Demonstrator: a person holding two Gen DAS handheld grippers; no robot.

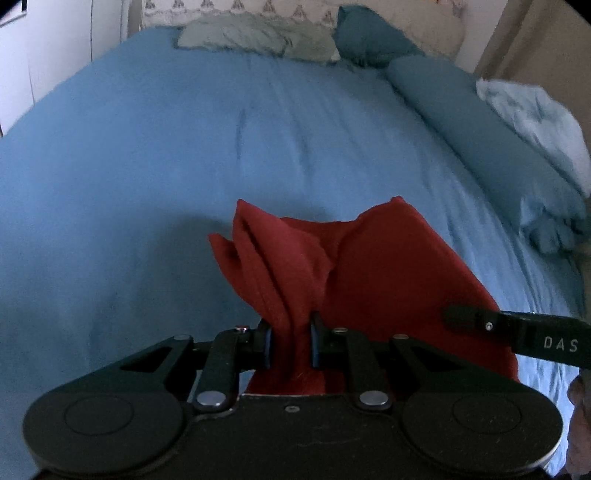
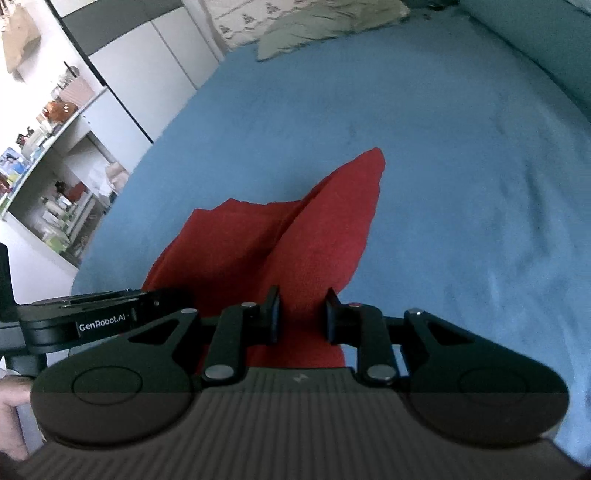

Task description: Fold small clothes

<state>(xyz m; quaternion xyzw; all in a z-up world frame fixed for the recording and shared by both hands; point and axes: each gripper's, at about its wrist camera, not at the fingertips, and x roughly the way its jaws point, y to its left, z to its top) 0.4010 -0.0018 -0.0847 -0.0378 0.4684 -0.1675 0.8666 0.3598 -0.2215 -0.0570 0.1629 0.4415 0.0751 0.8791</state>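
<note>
A red garment (image 1: 388, 280) is held up off the blue bed (image 1: 147, 166), gripped at its near edge by both tools and drooping away from them in loose folds. The left claw (image 1: 291, 343) is clamped on a bunched pleat of the cloth, its blue-padded fingers (image 1: 267, 347) pressed close against the fabric from either side; the cloth rises from there into two soft peaks with a dip between them. Off to that claw's right, the black body of the other tool reaches in over the red cloth, marked with the letters "DAS". From the right wrist view, the right claw (image 2: 302, 317) has its fingers (image 2: 274, 317) standing a little wider, with red fabric filling the space between them and appearing to be pinched there, though the exact contact on each pad is hard to make out. Ahead of it the garment runs forward to a long pointed tip over the bedspread, with a lower flap spreading left. At the head of the bed lie a pale green pillow (image 1: 251, 35) and a dark teal pillow (image 1: 369, 35), a long teal bolster (image 1: 476, 136) runs along the right side, and a light blue crumpled blanket (image 1: 535, 118) sits beyond it. White shelving (image 2: 55, 166) crowded with small items stands past the bed's left edge.
</note>
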